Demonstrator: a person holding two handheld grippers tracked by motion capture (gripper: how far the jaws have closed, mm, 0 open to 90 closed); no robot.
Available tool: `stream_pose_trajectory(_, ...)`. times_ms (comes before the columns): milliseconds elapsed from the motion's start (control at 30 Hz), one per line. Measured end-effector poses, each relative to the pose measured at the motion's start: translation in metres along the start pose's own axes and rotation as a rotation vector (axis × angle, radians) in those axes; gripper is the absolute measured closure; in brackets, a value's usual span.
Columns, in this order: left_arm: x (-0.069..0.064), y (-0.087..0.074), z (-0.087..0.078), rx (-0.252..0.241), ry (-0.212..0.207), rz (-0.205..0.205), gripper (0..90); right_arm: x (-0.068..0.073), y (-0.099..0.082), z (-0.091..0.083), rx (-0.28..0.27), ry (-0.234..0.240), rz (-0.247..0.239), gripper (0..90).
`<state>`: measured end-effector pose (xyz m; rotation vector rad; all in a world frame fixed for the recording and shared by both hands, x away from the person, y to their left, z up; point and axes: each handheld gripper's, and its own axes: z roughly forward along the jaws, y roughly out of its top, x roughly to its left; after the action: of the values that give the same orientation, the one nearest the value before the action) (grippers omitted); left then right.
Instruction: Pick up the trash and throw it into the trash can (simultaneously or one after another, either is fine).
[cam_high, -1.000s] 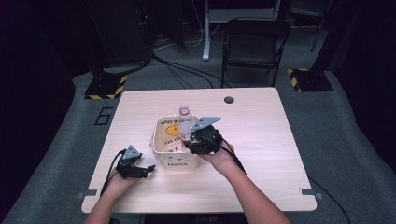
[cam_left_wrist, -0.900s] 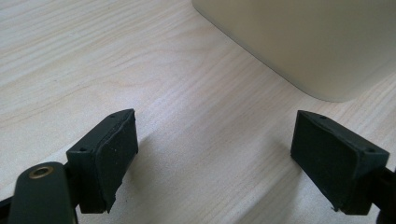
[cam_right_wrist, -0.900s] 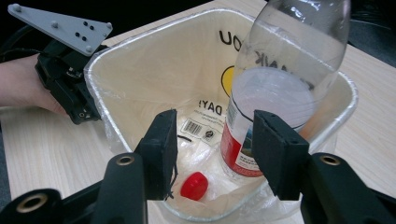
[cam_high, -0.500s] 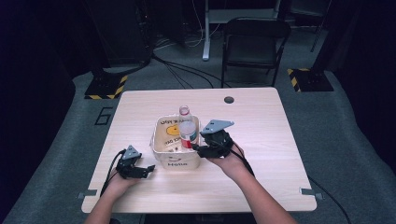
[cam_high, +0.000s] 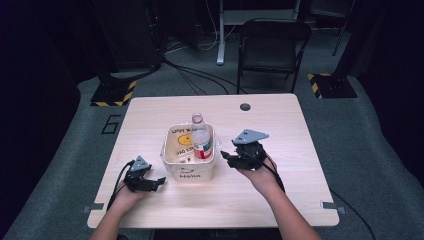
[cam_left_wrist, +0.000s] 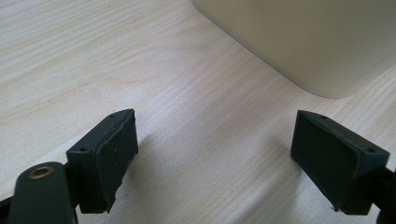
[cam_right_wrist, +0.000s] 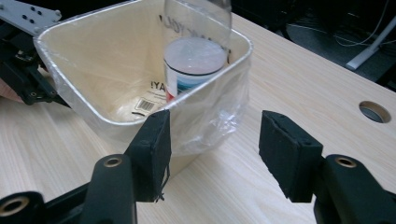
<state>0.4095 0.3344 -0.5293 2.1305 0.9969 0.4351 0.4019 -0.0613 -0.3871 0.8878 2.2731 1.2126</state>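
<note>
I hold my right claw (cam_right_wrist: 212, 140) spread and empty just beside the cream bin (cam_high: 189, 170) on the desk (cam_high: 300, 195); the plastic bottle (cam_high: 201, 142) stands inside it; my left claw (cam_left_wrist: 224, 156), also spread, rests nearby; I'd clear the rim before reaching again.

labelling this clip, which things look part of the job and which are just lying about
Likely in the job:
- white bin, lined with clear plastic
- can standing in the bin
- clear bottle standing in the bin
- right hand-held gripper, open beside the bin
- left hand-held gripper, open on the table

Just lying about:
- folding chair behind the table
- floor cables
</note>
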Motion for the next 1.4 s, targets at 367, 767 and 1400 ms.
stream_pose_trajectory(367,0.0,-0.001,-0.001,0.004,-0.001,0.001,14.7,-0.02,-0.026,-0.026,-0.008,-0.053,0.052,42.3)
stream_pose_trajectory(767,0.001,0.0,-0.002,0.007,0.0,0.006,14.7,-0.039,-0.069,-0.042,0.004,-0.091,0.129,40.4)
stream_pose_trajectory(1400,0.0,-0.001,0.0,-0.005,0.004,-0.01,14.7,-0.046,-0.115,-0.037,0.088,-0.139,0.183,40.2)
